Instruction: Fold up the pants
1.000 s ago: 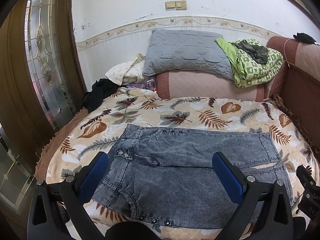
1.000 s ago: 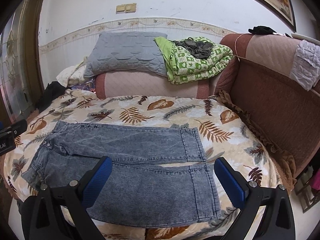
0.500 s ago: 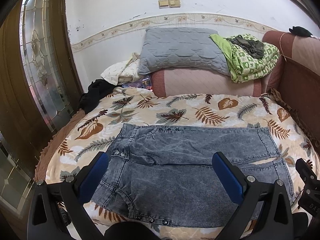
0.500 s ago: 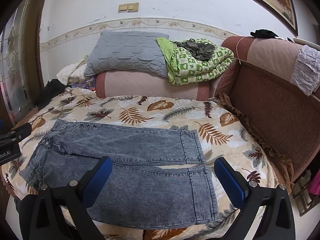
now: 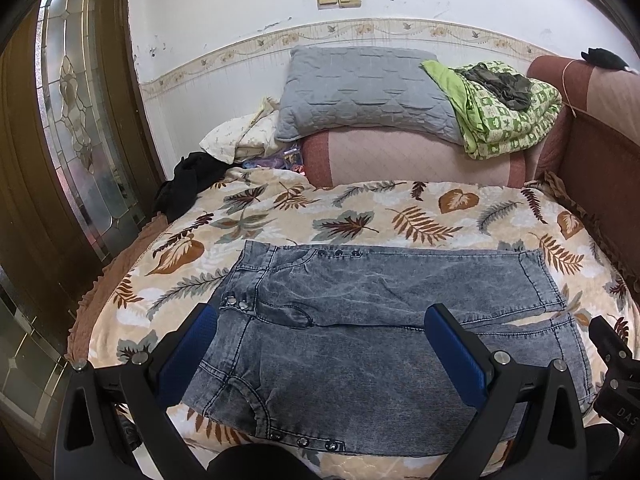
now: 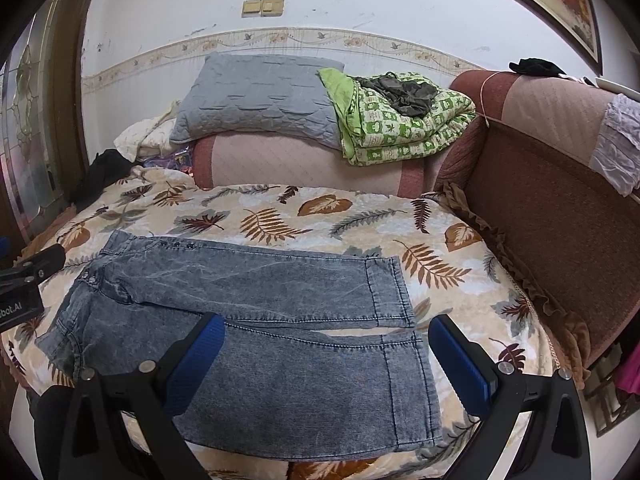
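Grey-blue acid-wash denim pants [image 5: 360, 340] lie flat on the leaf-print bed cover [image 5: 360, 216], waistband to the left, leg cuffs to the right. They also show in the right wrist view [image 6: 280, 344]. My left gripper [image 5: 320, 352] is open and empty, held above the waist and seat part near the bed's front edge. My right gripper [image 6: 326, 360] is open and empty, above the near leg close to its cuff [image 6: 408, 392]. Neither touches the cloth.
A grey pillow [image 5: 368, 92] and a green patterned blanket [image 5: 504, 108] lie on a pink bolster at the back. A brown padded headboard [image 6: 560, 200] runs along the right. A black garment [image 5: 184, 184] lies at the bed's left edge by a glass-panelled door [image 5: 76, 120].
Both grippers have drawn back and risen slightly, so the pants sit a little lower and smaller in view. The pants have not moved. Both grippers stay open.
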